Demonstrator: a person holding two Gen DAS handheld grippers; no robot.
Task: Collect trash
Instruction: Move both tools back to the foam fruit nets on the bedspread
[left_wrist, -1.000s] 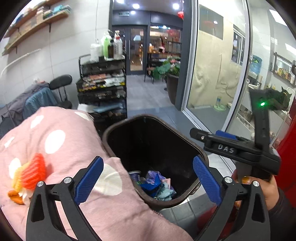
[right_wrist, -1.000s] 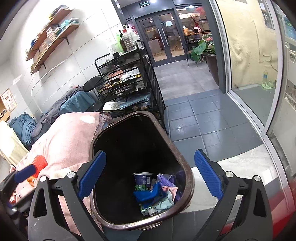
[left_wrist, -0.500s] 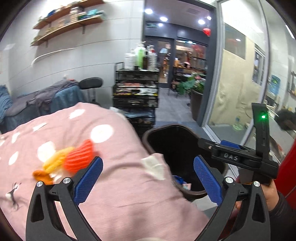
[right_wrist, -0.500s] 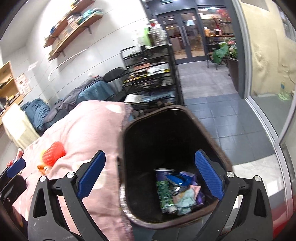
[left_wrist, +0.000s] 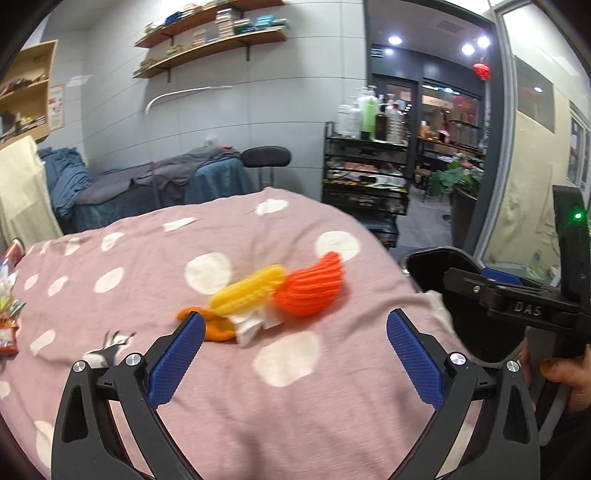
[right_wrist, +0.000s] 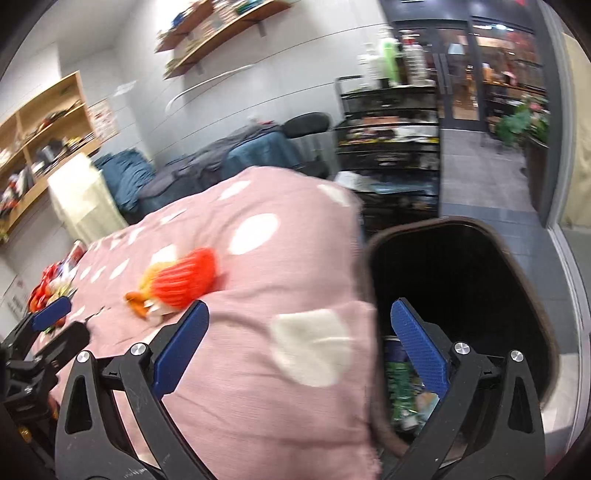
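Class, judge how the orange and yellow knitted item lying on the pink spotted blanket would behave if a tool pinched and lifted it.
The orange and yellow knitted item shows ribbed yarn, so it is probably soft and would squash when pinched. It lies flattened on the pink spotted blanket, suggesting it would flop, not roll. It looks light, though the blanket might snag and lift with it.

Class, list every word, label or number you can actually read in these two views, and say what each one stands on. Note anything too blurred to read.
"DAS": on the black body of the right gripper, seen in the left wrist view.
Poster on the wall by the wooden shelf: print too small to read.
Bottles on the black rack: labels too small to read.
Snack packets at the blanket's left edge: blurred, unreadable.
Trash in the bin: print blurred, unreadable.
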